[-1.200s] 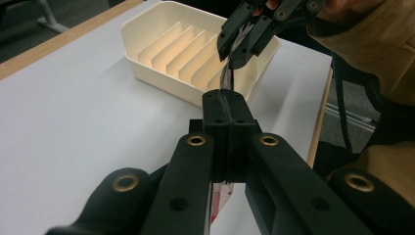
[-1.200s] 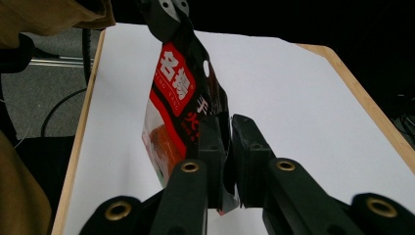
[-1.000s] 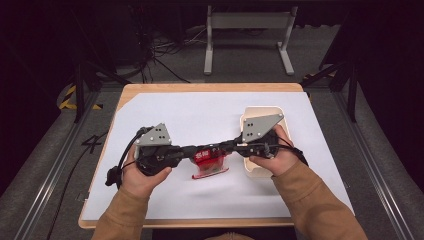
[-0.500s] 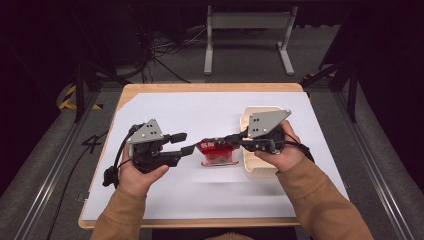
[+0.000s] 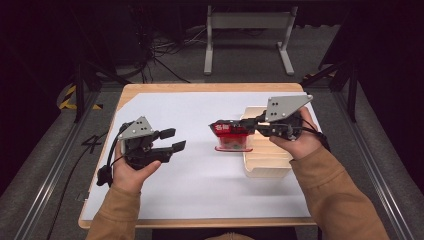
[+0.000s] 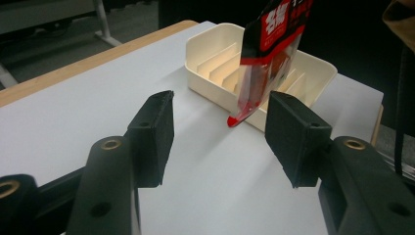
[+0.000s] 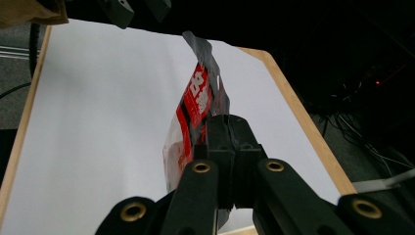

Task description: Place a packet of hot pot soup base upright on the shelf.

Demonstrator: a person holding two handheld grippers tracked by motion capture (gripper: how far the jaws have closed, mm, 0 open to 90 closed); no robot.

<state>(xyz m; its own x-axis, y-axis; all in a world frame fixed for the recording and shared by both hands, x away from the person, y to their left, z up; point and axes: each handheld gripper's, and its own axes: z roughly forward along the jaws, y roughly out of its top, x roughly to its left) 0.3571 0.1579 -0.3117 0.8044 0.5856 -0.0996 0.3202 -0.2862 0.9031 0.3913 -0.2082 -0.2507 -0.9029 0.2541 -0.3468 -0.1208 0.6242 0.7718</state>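
Observation:
A red and clear plastic packet (image 5: pixel 231 136) hangs above the white mat, just left of the cream slotted tray (image 5: pixel 267 160). My right gripper (image 5: pixel 246 128) is shut on the packet's edge; in the right gripper view its jaws clamp the red packet (image 7: pixel 195 115). My left gripper (image 5: pixel 172 140) sits at the left of the table, apart from the packet, and its jaws have just been opening with nothing between them. In the left gripper view the packet (image 6: pixel 271 49) dangles in front of the tray (image 6: pixel 215 54), beyond the fingertips (image 6: pixel 159 122).
The white mat (image 5: pixel 200 185) covers a wooden table (image 5: pixel 200 87). Dark floor, cables and a metal stand (image 5: pixel 247 30) lie beyond the far edge. The tray stands near the mat's right side.
My left gripper let go of the packet, opened and drew back to the left. My right gripper lifted the packet and carried it right, toward the tray.

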